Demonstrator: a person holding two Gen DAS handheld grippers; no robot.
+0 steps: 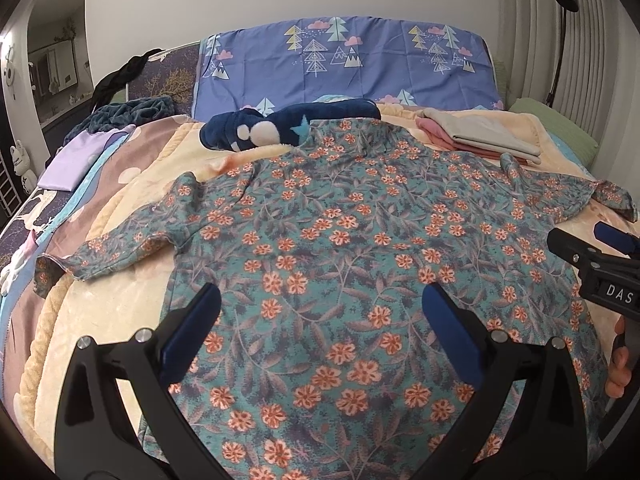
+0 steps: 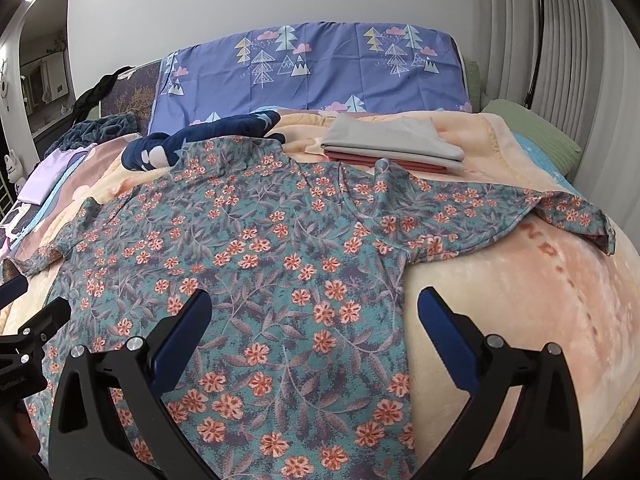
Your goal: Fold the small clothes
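Note:
A teal long-sleeved shirt with orange flowers (image 1: 340,248) (image 2: 256,248) lies spread flat on the bed, collar away from me, both sleeves stretched sideways. My left gripper (image 1: 320,300) hovers open over the shirt's lower body, nothing between its blue pads. My right gripper (image 2: 314,308) is open too, straddling the shirt's right side edge below the armpit. In the left wrist view the right gripper (image 1: 592,252) shows at the right edge, with a hand behind it; in the right wrist view the left gripper (image 2: 20,304) shows at the left edge.
A peach fleece blanket (image 2: 500,300) covers the bed. A folded pile of grey and pink clothes (image 1: 480,136) (image 2: 392,146) lies beyond the right sleeve. A navy plush garment (image 1: 288,126) touches the collar. A purple pillow (image 1: 344,64) stands behind; a lilac cloth (image 1: 68,164) lies left.

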